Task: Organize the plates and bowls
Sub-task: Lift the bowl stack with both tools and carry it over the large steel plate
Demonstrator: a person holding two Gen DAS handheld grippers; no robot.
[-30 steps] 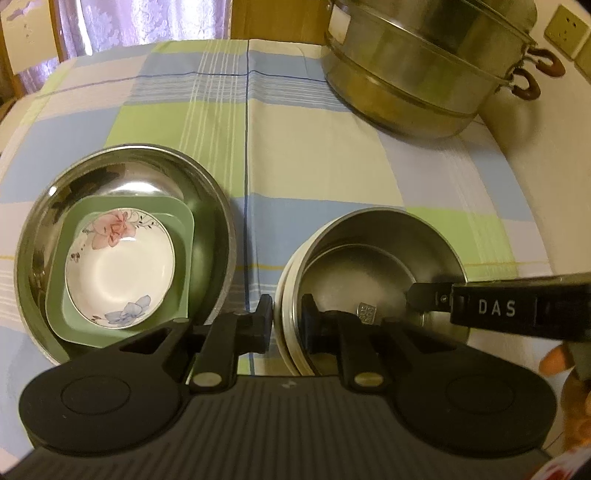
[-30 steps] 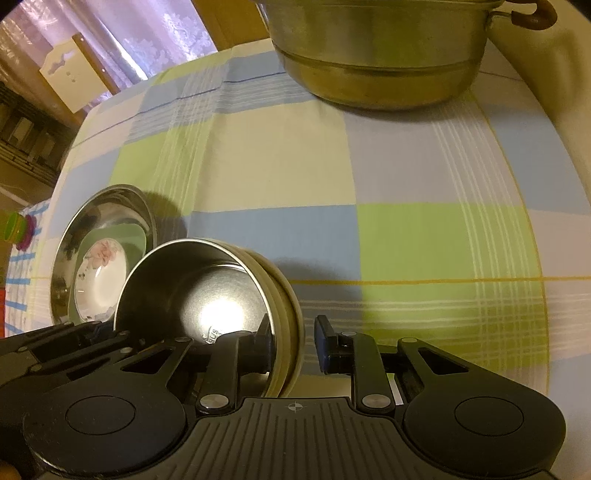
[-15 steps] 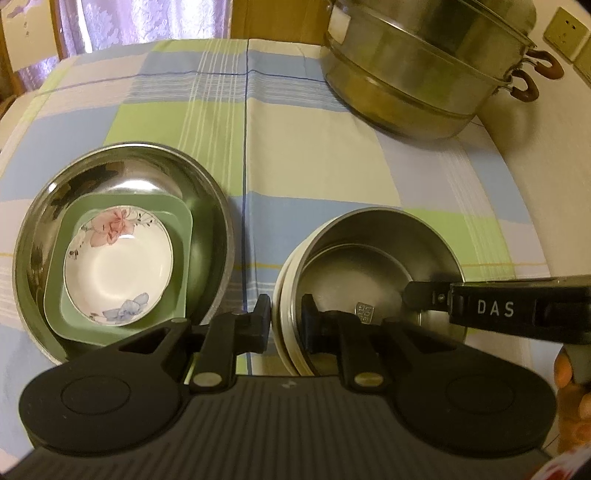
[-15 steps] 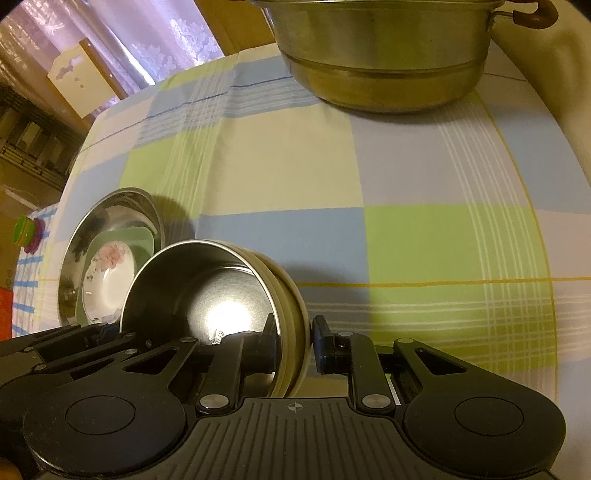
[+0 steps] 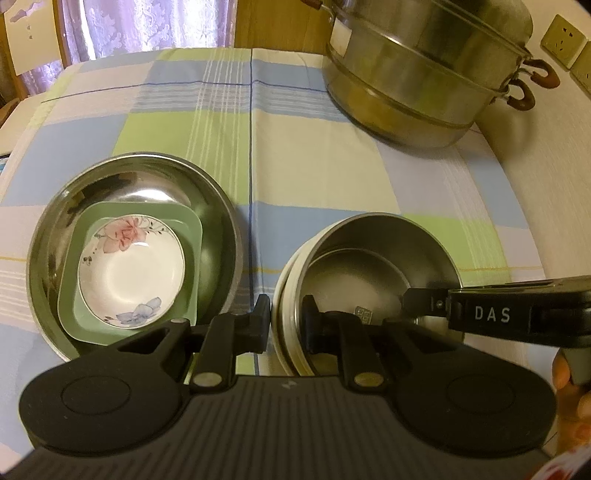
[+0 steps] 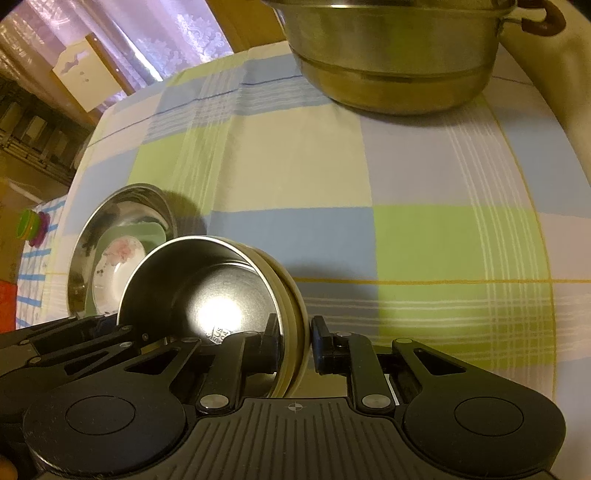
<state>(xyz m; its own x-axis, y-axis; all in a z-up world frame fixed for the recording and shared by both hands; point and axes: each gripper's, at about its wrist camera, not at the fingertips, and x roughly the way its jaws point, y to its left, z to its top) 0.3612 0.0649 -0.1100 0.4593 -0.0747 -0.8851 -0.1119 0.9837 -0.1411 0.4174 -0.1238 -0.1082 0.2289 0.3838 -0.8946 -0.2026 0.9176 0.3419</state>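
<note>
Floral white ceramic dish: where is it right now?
The floral white ceramic dish sits in the green square plate, nested in the large steel basin, at left in the left wrist view, beside the gripped steel bowl.

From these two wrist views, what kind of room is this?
Probably a home dining room or kitchen corner: a table under a checked tablecloth, a tiered steel steamer pot by the wall, lace curtains behind, and nested household bowls, including a floral bowl.
</note>
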